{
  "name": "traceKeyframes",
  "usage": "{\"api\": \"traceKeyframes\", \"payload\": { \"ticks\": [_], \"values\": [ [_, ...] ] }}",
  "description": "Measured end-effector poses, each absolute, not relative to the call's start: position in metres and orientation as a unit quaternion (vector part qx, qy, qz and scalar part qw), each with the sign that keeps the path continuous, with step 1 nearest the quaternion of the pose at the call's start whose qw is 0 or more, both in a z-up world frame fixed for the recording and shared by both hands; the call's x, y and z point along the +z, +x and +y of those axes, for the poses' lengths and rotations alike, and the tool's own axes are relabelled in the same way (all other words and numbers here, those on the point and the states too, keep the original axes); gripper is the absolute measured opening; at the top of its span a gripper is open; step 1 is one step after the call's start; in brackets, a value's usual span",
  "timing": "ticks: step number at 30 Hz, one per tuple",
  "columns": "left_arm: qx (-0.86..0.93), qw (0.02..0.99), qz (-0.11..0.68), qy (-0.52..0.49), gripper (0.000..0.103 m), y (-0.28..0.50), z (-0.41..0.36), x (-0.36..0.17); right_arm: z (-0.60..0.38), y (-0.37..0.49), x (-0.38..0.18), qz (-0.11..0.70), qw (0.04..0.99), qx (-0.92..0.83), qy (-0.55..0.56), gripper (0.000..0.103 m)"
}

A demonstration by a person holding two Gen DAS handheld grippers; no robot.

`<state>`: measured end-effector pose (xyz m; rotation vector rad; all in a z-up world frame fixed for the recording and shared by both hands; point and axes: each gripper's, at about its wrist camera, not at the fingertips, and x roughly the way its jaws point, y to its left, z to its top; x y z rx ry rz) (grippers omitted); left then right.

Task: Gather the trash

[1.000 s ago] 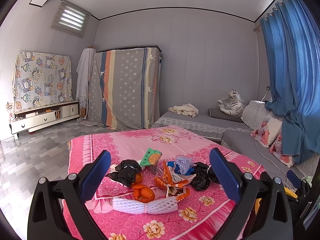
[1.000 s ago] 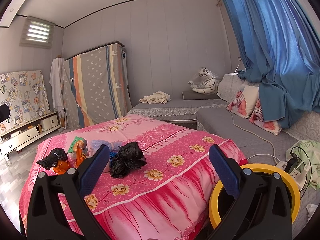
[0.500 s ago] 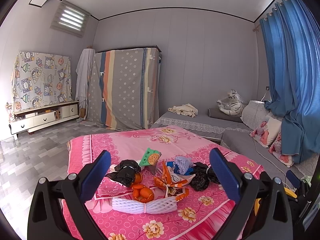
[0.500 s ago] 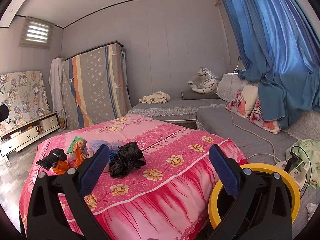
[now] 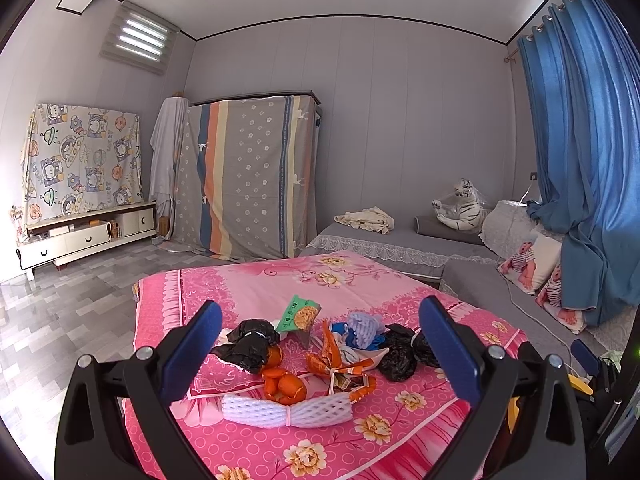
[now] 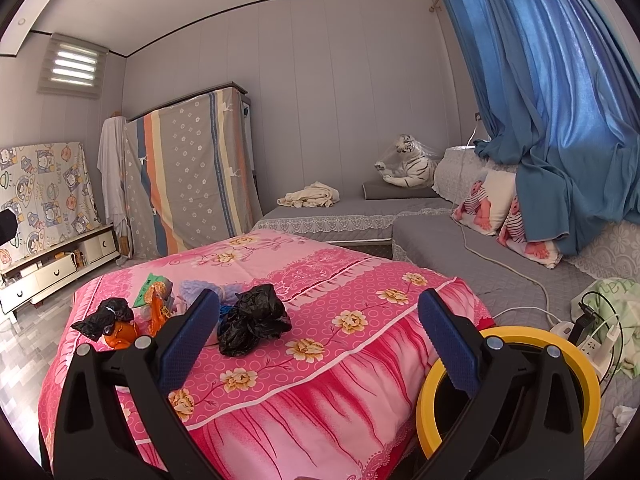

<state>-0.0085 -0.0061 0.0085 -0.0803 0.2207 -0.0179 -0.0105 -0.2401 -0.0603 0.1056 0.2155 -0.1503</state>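
Note:
A pile of trash lies on the pink flowered table cover (image 5: 256, 288): white foam netting (image 5: 288, 414), orange peels (image 5: 282, 384), a black bag (image 5: 248, 344), a green snack packet (image 5: 300, 314), an orange wrapper (image 5: 332, 356), lilac foam netting (image 5: 364, 326) and another black bag (image 5: 400, 350). My left gripper (image 5: 320, 354) is open and empty, held short of the pile. My right gripper (image 6: 318, 340) is open and empty, above the table's right part, with a black bag (image 6: 254, 320) beside its left finger. A yellow-rimmed bin (image 6: 512, 380) stands below the right finger.
A grey sofa (image 6: 460, 248) with doll cushions (image 6: 492, 210) and a toy tiger (image 6: 408, 160) runs behind and right of the table. A power strip with cables (image 6: 588, 340) lies by the bin. Blue curtains (image 6: 552, 100) hang at right. A covered cabinet (image 5: 244, 176) and low TV unit (image 5: 80, 236) stand at back left.
Both views have shifted very slightly; the trash, bin and both open grippers stand as before.

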Motion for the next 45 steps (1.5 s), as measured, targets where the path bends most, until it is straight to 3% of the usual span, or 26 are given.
{"api": "traceKeyframes", "payload": {
  "ticks": [21, 29, 33, 38, 45],
  "values": [
    [-0.046, 0.991, 0.116, -0.049, 0.095, -0.005, 0.004, 0.005, -0.252, -0.005, -0.059, 0.113, 0.989, -0.084, 0.049, 0.095],
    [0.011, 0.988, 0.150, -0.037, 0.095, 0.024, 0.035, -0.010, -0.287, 0.014, -0.055, 0.105, 0.987, -0.018, 0.117, 0.095],
    [0.015, 0.984, 0.175, -0.017, 0.095, 0.039, 0.051, -0.021, -0.303, 0.046, -0.060, 0.148, 0.966, 0.111, 0.182, 0.095],
    [0.012, 0.975, 0.219, 0.021, 0.095, 0.059, 0.063, -0.044, -0.292, 0.082, -0.074, 0.216, 0.934, 0.216, 0.185, 0.095],
    [-0.015, 0.961, 0.275, 0.006, 0.095, 0.099, 0.082, -0.074, -0.276, 0.120, -0.094, 0.265, 0.934, 0.156, 0.182, 0.095]
  ]
}}
